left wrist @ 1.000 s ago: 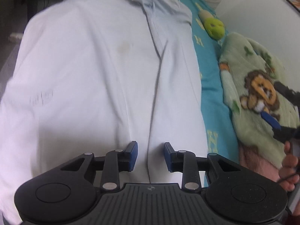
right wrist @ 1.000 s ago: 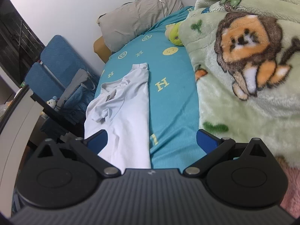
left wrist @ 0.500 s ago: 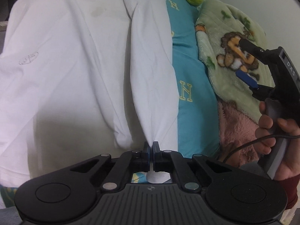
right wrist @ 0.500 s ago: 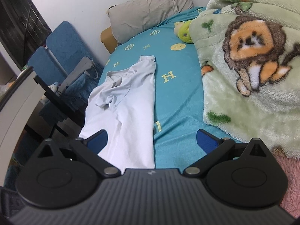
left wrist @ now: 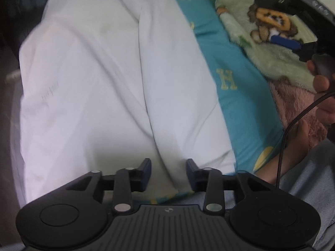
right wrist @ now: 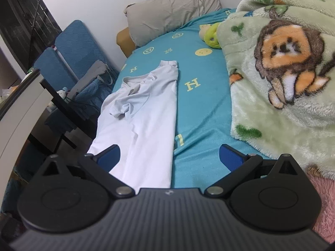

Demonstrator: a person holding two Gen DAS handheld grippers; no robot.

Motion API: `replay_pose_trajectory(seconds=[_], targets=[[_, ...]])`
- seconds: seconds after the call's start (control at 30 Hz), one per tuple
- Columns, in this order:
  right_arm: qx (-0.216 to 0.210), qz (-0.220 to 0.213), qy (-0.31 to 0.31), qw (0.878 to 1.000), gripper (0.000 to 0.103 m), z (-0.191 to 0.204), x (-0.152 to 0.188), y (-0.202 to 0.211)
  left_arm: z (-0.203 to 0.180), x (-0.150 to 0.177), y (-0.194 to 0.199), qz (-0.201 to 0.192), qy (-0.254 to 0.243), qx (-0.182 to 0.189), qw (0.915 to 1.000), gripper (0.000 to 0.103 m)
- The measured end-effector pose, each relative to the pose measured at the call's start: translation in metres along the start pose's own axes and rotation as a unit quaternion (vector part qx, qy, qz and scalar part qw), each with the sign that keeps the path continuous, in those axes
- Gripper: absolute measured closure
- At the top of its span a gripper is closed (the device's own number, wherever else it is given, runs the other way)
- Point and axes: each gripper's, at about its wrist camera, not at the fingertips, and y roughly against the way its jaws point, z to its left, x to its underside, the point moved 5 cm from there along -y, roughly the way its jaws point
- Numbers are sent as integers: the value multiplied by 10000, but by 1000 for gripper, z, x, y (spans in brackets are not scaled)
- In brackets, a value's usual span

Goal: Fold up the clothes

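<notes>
A white T-shirt lies lengthwise on the teal bed sheet, its right side folded over along a long crease. My left gripper is open just above the shirt's near hem, fingers astride the crease, holding nothing. In the right wrist view the same white T-shirt stretches away with its collar and a sleeve bunched at the far end. My right gripper is wide open above the near sheet, empty. It also shows as the right gripper at the left view's right edge, held in a hand.
A green lion-print blanket is heaped along the bed's right side, with pink fleece at the near corner. A grey pillow and a green plush toy lie at the head. Blue chairs and a dark table stand left of the bed.
My left gripper, shut on the shirt's hem fold half a second ago, has let go and now stands open over it. The right gripper stayed open, drifting slightly.
</notes>
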Motion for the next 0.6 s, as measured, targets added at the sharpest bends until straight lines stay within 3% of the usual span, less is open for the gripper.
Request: replay_pose_trajectory(seconds=[0.13, 0.2, 0.4, 0.5, 0.6], targets=[[-81, -208, 46, 9997, 0, 2, -5, 6, -8, -20, 20, -634, -348, -301, 9969, 28], [-157, -372, 76, 9992, 0, 4, -9, 9, -15, -49, 23, -1184, -482, -506, 9905, 20], [-480, -884, 213, 9947, 2, 12, -20, 15, -23, -119, 10, -2590, -608, -1080, 9579, 11], [-594, -845, 305, 9942, 3, 18, -19, 5, -13, -130, -12, -2809, -353, -1034, 9535, 10], [-759, -539, 289, 9952, 6, 29, -23, -20, -2, -126, -32, -2860, -466, -1083, 9509, 10]])
